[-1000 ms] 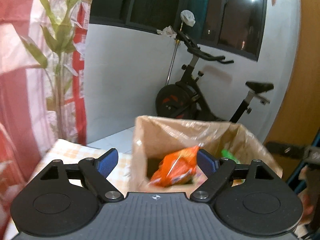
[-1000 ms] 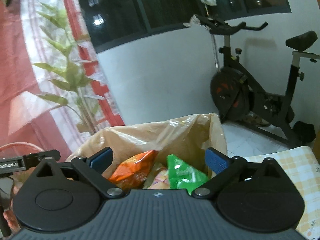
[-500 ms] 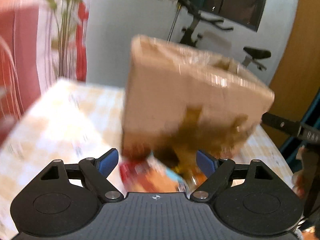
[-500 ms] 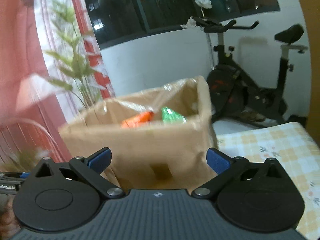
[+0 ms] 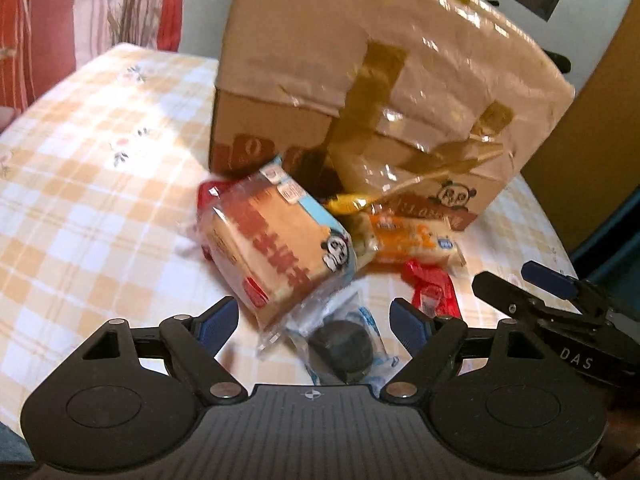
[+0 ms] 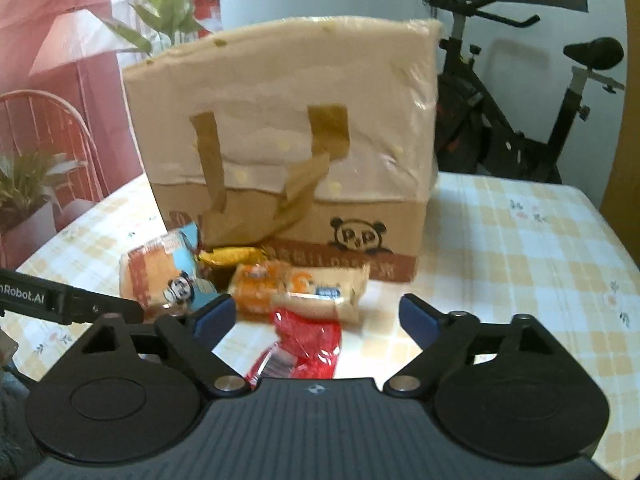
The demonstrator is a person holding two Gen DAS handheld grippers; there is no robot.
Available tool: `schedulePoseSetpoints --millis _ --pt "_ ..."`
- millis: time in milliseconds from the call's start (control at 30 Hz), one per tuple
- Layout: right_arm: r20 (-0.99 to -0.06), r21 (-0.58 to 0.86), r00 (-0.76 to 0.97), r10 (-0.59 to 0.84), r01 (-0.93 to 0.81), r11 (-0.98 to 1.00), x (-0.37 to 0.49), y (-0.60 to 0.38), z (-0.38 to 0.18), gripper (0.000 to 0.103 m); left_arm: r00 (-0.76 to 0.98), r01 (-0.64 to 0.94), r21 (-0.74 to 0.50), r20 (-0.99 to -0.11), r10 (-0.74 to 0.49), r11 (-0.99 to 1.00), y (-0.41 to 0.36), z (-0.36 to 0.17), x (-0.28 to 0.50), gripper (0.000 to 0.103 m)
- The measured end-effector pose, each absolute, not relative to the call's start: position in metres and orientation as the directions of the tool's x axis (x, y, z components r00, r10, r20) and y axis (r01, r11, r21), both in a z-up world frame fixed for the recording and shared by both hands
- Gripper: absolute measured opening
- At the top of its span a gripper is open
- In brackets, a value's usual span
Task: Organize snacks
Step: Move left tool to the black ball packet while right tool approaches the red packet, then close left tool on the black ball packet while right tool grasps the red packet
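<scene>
Now the big brown cardboard box wrapped in shiny tape is standing on the yellow checked table, and snacks are lying in front of it. Nearest the left gripper are a tan bread bag with a panda and what may be a dark cookie in clear wrap. Its jaws are apart, empty. The right gripper jaws have just been closing, touching nothing, over a red crinkly packet.
</scene>
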State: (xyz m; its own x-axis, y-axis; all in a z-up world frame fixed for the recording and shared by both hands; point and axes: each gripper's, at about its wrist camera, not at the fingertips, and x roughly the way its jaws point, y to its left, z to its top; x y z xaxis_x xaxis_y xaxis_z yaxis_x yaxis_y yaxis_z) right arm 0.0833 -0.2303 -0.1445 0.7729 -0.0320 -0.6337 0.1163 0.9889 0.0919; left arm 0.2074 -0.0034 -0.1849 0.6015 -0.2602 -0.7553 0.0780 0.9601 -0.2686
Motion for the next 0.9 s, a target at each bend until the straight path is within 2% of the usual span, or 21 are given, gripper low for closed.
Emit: schedulePoseSetpoints --millis 200,567,667,900 --pt "-0.644 0.117 0.764 -0.036 0.145 0.983 0.079 -0.239 -0.151 0.081 0.564 0.075 -0.267 -0.783 -0.262 0.961 -0.017 -0.197 0.209 0.084" --pt "-0.665 0.143 0.746 -0.042 0.183 0.973 0.076 -0.248 -0.158 0.079 0.546 0.109 -0.099 -0.825 -0.143 0.989 -0.047 -0.207 0.211 0.086" --pt "-0.667 0.148 0.744 -0.035 0.178 0.973 0.077 -0.247 -0.158 0.079 0.507 0.086 -0.158 -0.843 -0.18 0.984 -0.036 -0.213 0.21 0.086" --pt "-0.67 0.159 0.742 -0.027 0.179 0.971 0.077 -0.246 -0.16 0.079 0.508 0.03 -0.165 -0.847 -0.157 0.986 -0.016 -0.213 0.203 0.085"
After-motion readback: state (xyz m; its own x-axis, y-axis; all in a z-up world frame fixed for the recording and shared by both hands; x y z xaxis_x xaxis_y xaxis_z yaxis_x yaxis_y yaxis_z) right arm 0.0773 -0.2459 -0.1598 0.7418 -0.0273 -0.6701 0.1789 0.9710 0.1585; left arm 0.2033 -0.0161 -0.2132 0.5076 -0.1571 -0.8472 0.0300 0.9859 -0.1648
